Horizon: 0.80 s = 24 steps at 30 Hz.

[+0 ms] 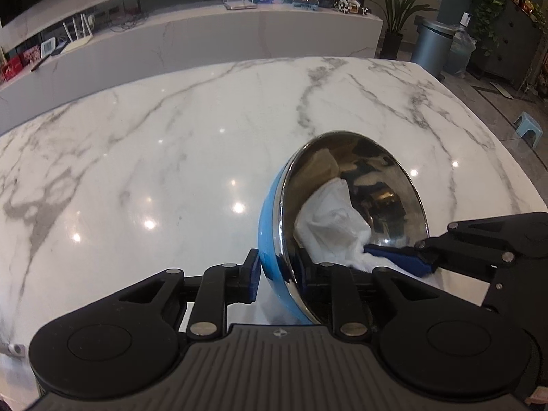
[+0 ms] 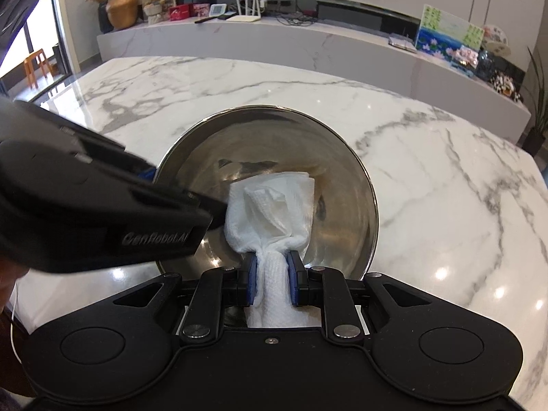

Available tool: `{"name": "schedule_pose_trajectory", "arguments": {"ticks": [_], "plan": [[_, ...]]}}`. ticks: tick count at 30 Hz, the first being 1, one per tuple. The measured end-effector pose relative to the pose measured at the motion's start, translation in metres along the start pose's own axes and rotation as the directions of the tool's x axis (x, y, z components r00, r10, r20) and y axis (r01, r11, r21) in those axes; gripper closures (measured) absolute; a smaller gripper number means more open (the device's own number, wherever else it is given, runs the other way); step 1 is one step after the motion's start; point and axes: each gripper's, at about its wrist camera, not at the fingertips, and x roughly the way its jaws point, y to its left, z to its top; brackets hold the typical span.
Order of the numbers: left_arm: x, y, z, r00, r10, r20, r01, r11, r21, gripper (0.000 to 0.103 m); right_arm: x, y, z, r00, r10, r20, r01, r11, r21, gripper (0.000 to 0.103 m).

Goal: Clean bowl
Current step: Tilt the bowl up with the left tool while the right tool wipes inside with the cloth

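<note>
On the marble desk (image 1: 171,144) the bowl (image 1: 342,178) stands tipped on its blue side, and everything hangs on it. At its near rim the left gripper (image 1: 277,270) straddles the wall, one pad outside, one inside, close to the metal; I can't tell whether they truly bite, so the polished bowl could slide or roll flat under pressure. Inside the bowl, the right gripper (image 2: 272,279) pinches the white cloth (image 2: 274,212) tightly by a twisted neck; a hard rub might pull it out.
</note>
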Motion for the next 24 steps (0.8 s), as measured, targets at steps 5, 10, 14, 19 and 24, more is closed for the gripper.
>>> {"name": "schedule_pose_trajectory", "arguments": {"ticks": [5, 10, 14, 19, 24], "plan": [[-0.001, -0.003, 0.0, 1.0, 0.004, 0.004, -0.004, 1.0, 0.025, 0.084, 0.001, 0.0, -0.001, 1.0, -0.002, -0.004, 0.002, 1.0, -0.001, 0.086], [-0.003, -0.009, 0.002, 1.0, 0.016, 0.021, -0.017, 0.997, 0.081, 0.085, 0.001, 0.001, 0.0, 1.0, -0.004, -0.012, 0.004, 1.0, -0.012, 0.086], [-0.003, -0.015, 0.002, 0.999, 0.025, 0.029, -0.029, 0.992, 0.124, 0.085, 0.001, 0.004, 0.0, 1.0, -0.018, -0.015, 0.018, 0.999, -0.044, 0.086], [-0.003, -0.02, 0.001, 0.999, 0.036, 0.035, -0.042, 0.985, 0.169, 0.085, 0.003, 0.011, -0.003, 0.996, -0.087, -0.008, 0.085, 0.988, -0.132, 0.087], [-0.002, -0.02, 0.002, 0.999, 0.035, 0.033, -0.04, 0.985, 0.169, 0.085, 0.003, 0.012, -0.004, 0.99, -0.141, 0.002, 0.139, 0.976, -0.169, 0.087]]}}
